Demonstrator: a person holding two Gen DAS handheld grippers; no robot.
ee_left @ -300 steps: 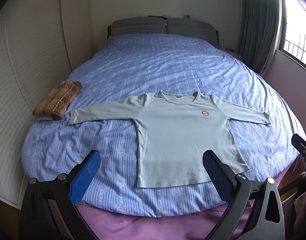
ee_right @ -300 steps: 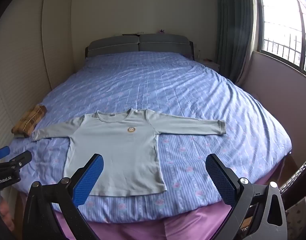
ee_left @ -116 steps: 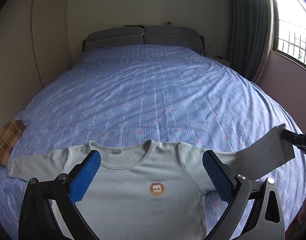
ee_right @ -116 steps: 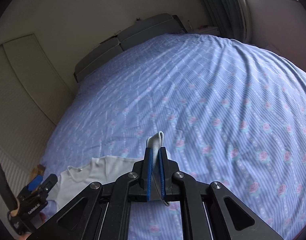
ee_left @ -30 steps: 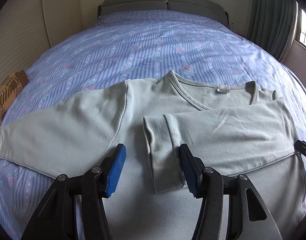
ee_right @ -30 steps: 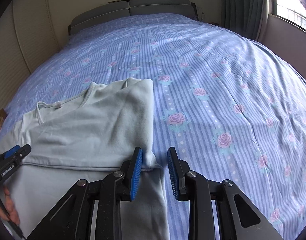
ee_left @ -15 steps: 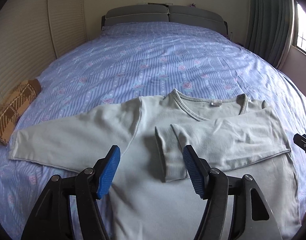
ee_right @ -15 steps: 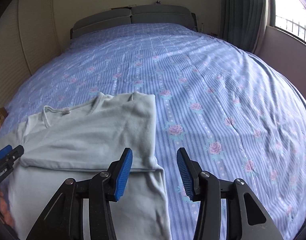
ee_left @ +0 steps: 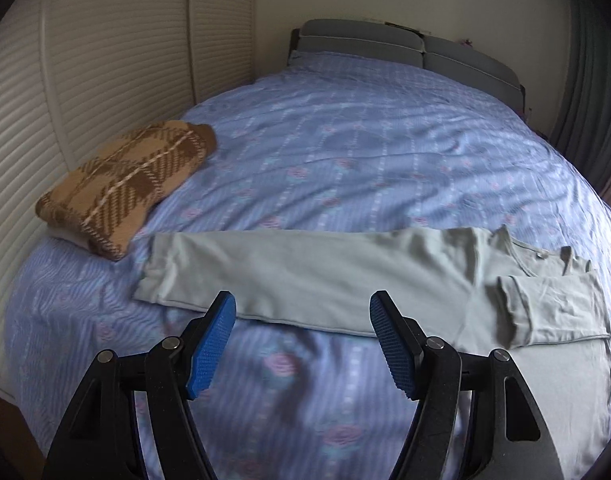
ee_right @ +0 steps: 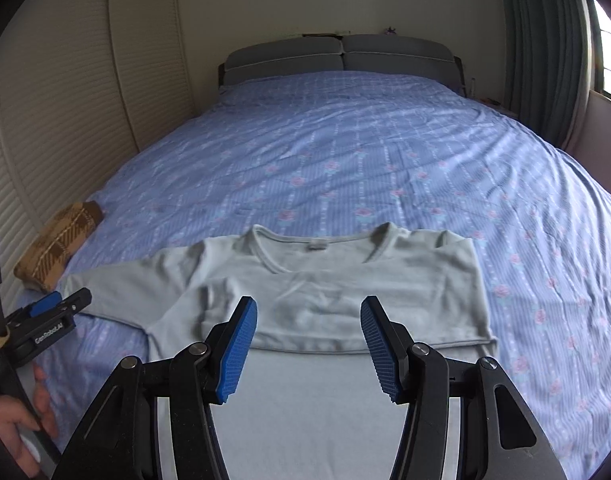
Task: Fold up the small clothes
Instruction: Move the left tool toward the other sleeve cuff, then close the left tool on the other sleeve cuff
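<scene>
A pale green long-sleeved shirt (ee_right: 325, 280) lies flat on the blue flowered bed (ee_right: 385, 152). Its right sleeve (ee_left: 553, 308) is folded across the chest, with the cuff near the middle. The other sleeve (ee_left: 305, 276) stretches out straight to the left. My left gripper (ee_left: 301, 304) hovers above the near edge of that outstretched sleeve. Its jaws are opening and nothing is between them. It also shows at the left edge of the right wrist view as the left gripper (ee_right: 53, 316), held by a hand (ee_right: 17, 420). My right gripper (ee_right: 308, 306) hangs over the shirt's body below the folded sleeve, jaws opening and empty.
A folded brown plaid garment (ee_left: 125, 184) lies at the bed's left edge, just beyond the sleeve's cuff. Louvred cupboard doors (ee_left: 85, 60) run along the left side. A grey headboard (ee_right: 341, 56) stands at the far end, and a curtain (ee_right: 545, 40) hangs at the right.
Both grippers have drawn back and risen from the shirt, and their jaws have widened. The left one has swung left, from the folded cuff to over the outstretched sleeve.
</scene>
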